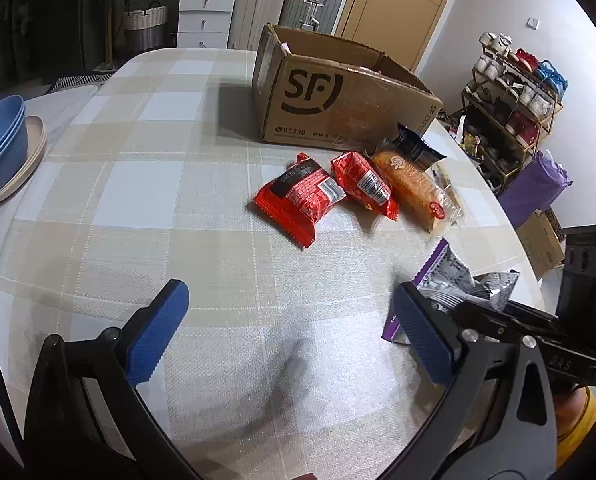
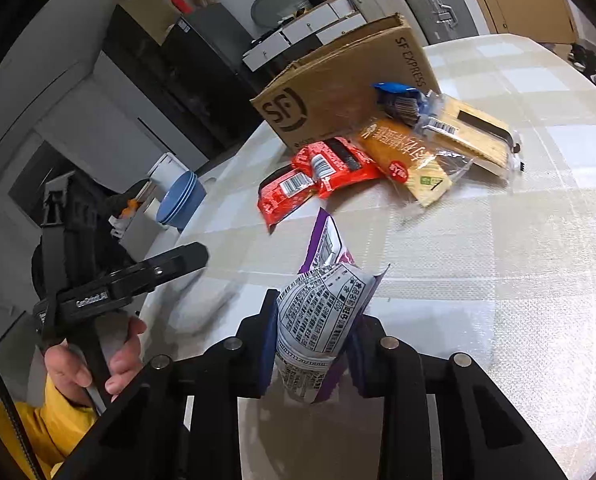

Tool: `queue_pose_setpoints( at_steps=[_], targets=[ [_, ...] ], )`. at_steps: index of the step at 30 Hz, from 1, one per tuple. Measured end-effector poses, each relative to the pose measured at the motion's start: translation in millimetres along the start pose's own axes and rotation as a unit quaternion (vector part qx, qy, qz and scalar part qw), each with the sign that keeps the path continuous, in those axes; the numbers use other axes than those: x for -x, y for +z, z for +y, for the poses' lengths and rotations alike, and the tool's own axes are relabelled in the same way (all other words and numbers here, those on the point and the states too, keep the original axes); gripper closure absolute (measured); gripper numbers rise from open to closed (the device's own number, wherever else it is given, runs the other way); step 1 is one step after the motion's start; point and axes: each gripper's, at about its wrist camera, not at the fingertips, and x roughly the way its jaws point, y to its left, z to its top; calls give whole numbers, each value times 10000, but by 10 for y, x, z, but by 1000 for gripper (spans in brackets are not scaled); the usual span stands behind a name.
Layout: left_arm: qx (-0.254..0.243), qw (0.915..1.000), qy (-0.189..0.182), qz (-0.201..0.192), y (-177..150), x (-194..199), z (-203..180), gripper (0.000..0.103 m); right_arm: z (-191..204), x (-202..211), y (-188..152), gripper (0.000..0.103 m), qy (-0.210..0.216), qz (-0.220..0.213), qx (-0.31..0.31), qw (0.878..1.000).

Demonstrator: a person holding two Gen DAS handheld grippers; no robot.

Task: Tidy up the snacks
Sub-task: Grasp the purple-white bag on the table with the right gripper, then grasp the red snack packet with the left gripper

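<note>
So the right gripper (image 2: 313, 344) has its blue-padded jaws pinched tight on a crinkly purple-and-silver foil snack packet (image 2: 317, 320), with the printed white back of the wrapper facing the camera and its top end poking up past the fingertips. The left gripper (image 1: 294, 332) is spread wide with nothing between its textured blue pads (image 1: 158, 336), just hanging over a bare patch of the beige-and-white checked tablecloth (image 1: 146, 208). The rest of the snacks sit in a loose bunch right in front of the brown cardboard SF Express box (image 1: 337, 100): two red foil packets (image 1: 301, 196) side by side, an orange clear-wrapped cake roll (image 1: 413, 184) touching them, and a dark blue wrapper (image 1: 417, 144) leaning against the box. The right wrist view also catches a flat pack of pale crackers in clear plastic (image 2: 473, 140) behind the cake roll, which the left view barely shows, plus the person's hand (image 2: 94, 364) in a yellow sleeve (image 2: 54, 424) gripping the left tool's handle. The left wrist view gives you the stacked blue bowls (image 1: 2, 140) on a beige plate (image 1: 30, 168) at the far left edge of the table, and the open top of the box, though I can't tell what's inside it.
</note>
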Motion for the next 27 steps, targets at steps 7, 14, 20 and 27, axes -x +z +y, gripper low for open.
queue_pose_setpoints(
  at_steps=[7, 14, 20, 27],
  targets=[
    [-42, 9999, 75, 79, 21, -94, 2, 1, -90, 27, -8, 74, 81, -81, -175, 9998],
    [-105, 9996, 237, 98, 174, -240, 9, 1, -304, 245, -37, 74, 233, -425, -569, 9972],
    [-397, 9984, 378, 97, 499, -478, -50, 1, -386, 403, 12, 74, 117, -609, -609, 9962],
    [-768, 9955, 348, 444, 758, -924, -120, 12, -443, 456, 53, 74, 102, -643, -656, 9957]
  ],
)
